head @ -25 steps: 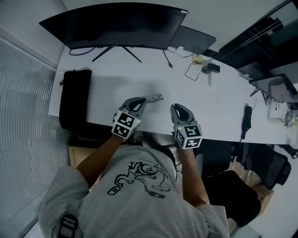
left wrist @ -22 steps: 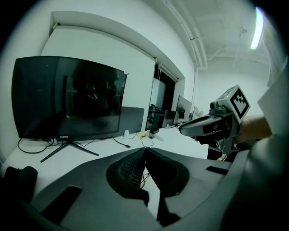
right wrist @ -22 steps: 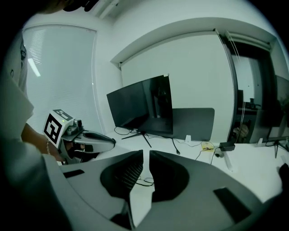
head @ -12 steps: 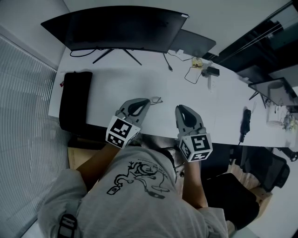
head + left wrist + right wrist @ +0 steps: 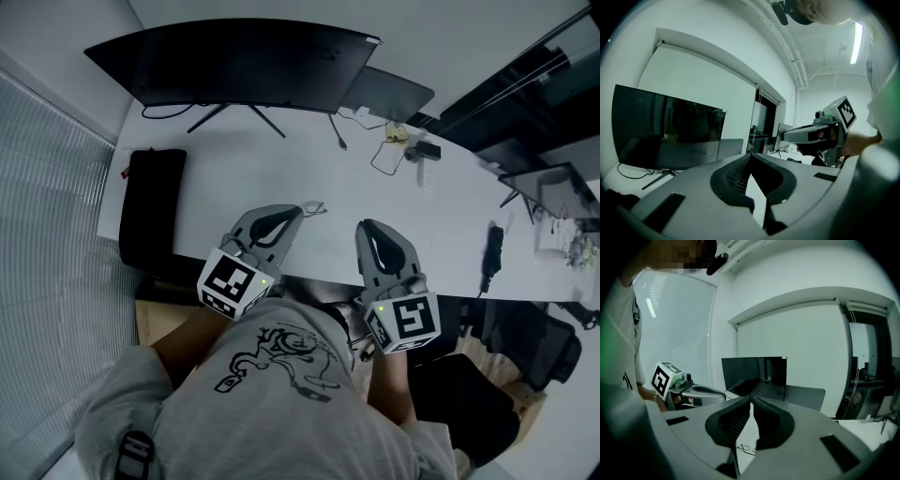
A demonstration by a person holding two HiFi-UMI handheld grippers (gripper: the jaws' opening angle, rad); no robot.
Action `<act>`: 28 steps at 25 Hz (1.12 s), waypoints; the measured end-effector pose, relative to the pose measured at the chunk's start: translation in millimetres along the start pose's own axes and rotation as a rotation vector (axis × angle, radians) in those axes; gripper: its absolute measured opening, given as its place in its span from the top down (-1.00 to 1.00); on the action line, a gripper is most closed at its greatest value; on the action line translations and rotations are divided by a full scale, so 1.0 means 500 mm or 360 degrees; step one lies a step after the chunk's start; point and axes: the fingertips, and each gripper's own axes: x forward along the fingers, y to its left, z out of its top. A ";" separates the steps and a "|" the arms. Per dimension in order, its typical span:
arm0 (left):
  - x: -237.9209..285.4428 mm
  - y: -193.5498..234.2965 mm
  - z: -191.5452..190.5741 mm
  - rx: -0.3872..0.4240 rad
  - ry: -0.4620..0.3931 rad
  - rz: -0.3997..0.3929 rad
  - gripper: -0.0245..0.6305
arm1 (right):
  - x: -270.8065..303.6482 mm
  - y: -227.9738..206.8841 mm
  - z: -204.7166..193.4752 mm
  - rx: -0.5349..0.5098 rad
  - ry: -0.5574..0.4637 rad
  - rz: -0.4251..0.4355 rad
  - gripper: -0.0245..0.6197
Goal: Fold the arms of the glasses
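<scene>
White desk [image 5: 234,159], one black curved monitor [image 5: 234,61] along its back edge. Far left: one black case [image 5: 150,202], flat on the desk. Left gripper [image 5: 296,213]: jaws closed tip to tip, nothing between them. One pair of glasses [image 5: 314,206] lies on the desk just past the left jaws' tips, on the side toward the right gripper, touched by neither. Right gripper [image 5: 367,229]: jaws closed, empty; in the right gripper view the glasses sit low beneath the tips, apart from them. Count: two grippers, one pair of glasses, one case. Arms of the glasses folded or not: cannot tell.
</scene>
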 end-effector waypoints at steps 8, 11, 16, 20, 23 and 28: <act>-0.024 -0.014 0.063 0.0065 -0.0099 -0.0025 0.86 | -0.019 0.016 0.052 -0.0034 -0.0049 0.0011 0.83; -0.033 -0.015 0.083 0.0096 -0.0140 -0.0027 0.86 | -0.026 0.021 0.063 -0.0052 -0.0059 0.0013 0.83; -0.043 -0.013 0.090 0.0079 -0.0136 -0.0025 0.86 | -0.032 0.027 0.074 -0.0059 -0.0061 0.0015 0.83; -0.045 -0.010 0.092 0.0091 -0.0139 -0.0035 0.86 | -0.033 0.032 0.079 -0.0068 -0.0060 0.0013 0.83; -0.047 -0.011 0.090 0.0078 -0.0121 -0.0033 0.86 | -0.036 0.033 0.084 -0.0071 -0.0068 0.0011 0.83; -0.044 -0.014 0.094 0.0095 -0.0128 -0.0046 0.86 | -0.039 0.030 0.091 -0.0073 -0.0072 0.0010 0.83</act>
